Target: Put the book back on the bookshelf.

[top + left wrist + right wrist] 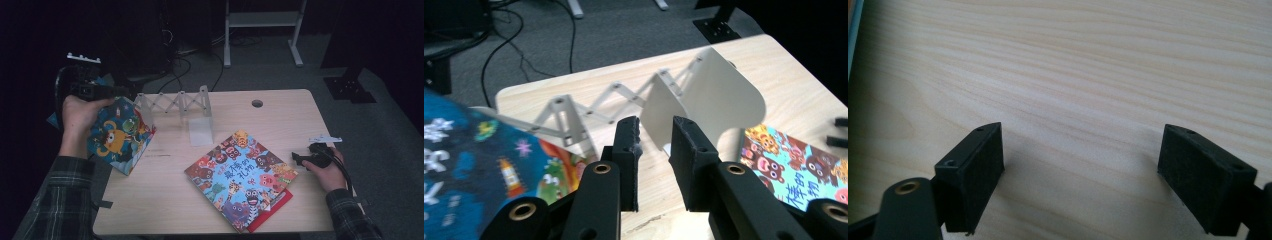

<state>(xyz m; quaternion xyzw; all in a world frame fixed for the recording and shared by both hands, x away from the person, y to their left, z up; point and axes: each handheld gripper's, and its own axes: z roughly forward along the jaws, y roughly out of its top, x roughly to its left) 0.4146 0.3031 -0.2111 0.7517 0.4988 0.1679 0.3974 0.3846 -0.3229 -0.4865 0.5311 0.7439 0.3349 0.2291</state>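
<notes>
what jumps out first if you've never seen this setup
The bright cartoon-animal picture book lying flat at the middle of the pale wooden table. Next, the blue monster-print book tilted at the table's left edge beside the left gripper, by the white accordion book rack.

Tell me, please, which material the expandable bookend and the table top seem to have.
Expandable bookend: probably painted metal, off-white and matte; thin flat end plates and riveted scissor bars suggest it, though plastic is possible. Table top: light wood or wood-look laminate, smooth, with visible grain lines.

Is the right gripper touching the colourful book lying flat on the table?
Apart: the high view shows bare table between the right gripper and the book.
</notes>
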